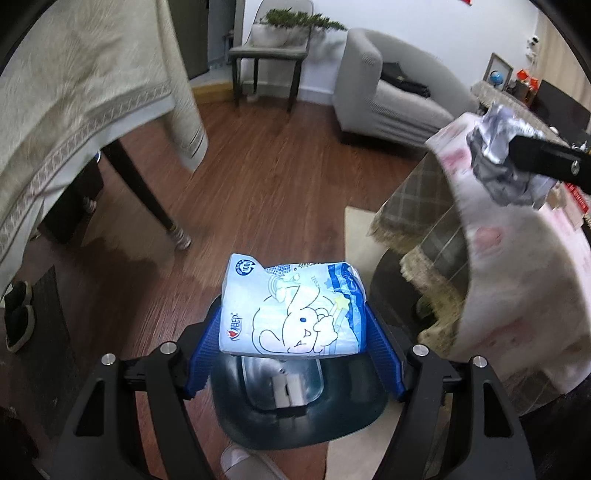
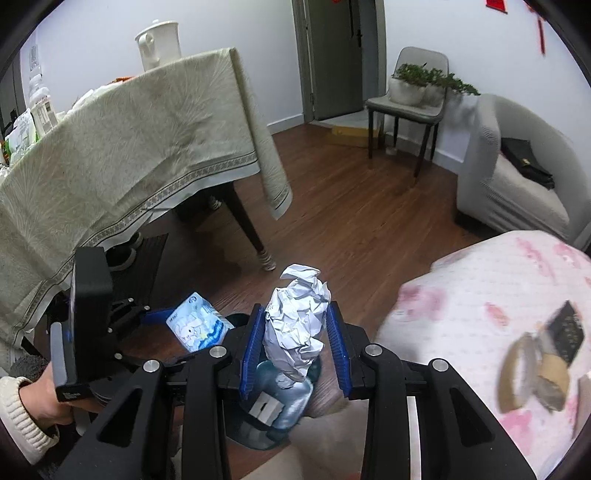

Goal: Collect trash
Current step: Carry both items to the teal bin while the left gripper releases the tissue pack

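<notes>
Crumpled paper ball (image 2: 297, 325), clearer from right wrist.

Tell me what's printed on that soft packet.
A cartoon rabbit outlined on the light blue tissue packet; left wrist view shows it best.

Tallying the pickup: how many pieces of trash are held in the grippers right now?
2: a blue tissue pack in the left gripper, and a crumpled paper ball in the right gripper.

**Living room with wood floor and draped furniture**

Reddish-brown plank floor (image 2: 362, 221) runs to white walls (image 2: 240, 26) and a grey-green door (image 2: 336, 55). A table (image 2: 122, 147) wears a beige patterned cloth. A grey chair (image 2: 410, 99) holds potted greenery (image 2: 428, 79) beside a pale grey sofa (image 2: 517, 177).
</notes>
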Tool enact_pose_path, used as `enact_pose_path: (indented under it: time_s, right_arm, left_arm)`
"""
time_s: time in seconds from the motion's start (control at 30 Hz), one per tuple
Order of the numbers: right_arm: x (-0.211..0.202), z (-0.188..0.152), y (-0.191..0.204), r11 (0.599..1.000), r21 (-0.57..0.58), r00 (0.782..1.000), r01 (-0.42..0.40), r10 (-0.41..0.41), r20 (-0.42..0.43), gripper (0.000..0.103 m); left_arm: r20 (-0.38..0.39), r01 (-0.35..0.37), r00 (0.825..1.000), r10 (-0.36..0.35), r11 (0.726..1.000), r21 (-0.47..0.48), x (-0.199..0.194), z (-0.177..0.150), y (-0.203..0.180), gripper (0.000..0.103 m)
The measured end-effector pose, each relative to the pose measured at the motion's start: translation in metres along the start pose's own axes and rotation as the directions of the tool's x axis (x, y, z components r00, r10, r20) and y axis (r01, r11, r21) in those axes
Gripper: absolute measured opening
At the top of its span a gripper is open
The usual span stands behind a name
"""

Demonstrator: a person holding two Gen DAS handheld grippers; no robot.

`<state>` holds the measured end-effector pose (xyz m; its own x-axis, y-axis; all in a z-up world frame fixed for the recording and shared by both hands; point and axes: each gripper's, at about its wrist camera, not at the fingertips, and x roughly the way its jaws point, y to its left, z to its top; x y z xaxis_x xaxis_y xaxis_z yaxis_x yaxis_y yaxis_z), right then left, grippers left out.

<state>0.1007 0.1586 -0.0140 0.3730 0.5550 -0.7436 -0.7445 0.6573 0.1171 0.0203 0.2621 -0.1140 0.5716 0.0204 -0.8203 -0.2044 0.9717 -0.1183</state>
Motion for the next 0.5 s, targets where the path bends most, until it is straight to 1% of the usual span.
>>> enact_pose_path:
  time_s: [0.17, 0.3, 0.4, 0.5]
  right_arm:
    - [0.024, -0.002, 0.013, 1.000, 0.000, 0.999, -0.015, 0.015, -0.045, 0.035]
    - [0.039, -0.005, 0.024, 1.000, -0.010, 0.997, -0.022, 0.021, -0.077, 0.035]
    - [0.049, -0.008, 0.032, 1.000, -0.020, 0.995, -0.023, 0.021, -0.100, 0.035]
    - [0.058, -0.010, 0.038, 1.000, -0.025, 0.993, -0.019, 0.016, -0.114, 0.035]
  left_arm:
    - [-0.056, -0.001, 0.998, 0.001, 1.000, -0.006, 0.011, -0.013, 0.014, 0.075]
    - [-0.125, 0.005, 0.992, -0.006, 1.000, -0.015, 0.024, -0.024, 0.025, 0.077]
    - [-0.155, 0.009, 0.988, -0.009, 1.000, -0.005, 0.031, -0.032, 0.028, 0.081]
    - [-0.167, 0.007, 0.986, -0.006, 1.000, 0.007, 0.033, -0.037, 0.032, 0.082]
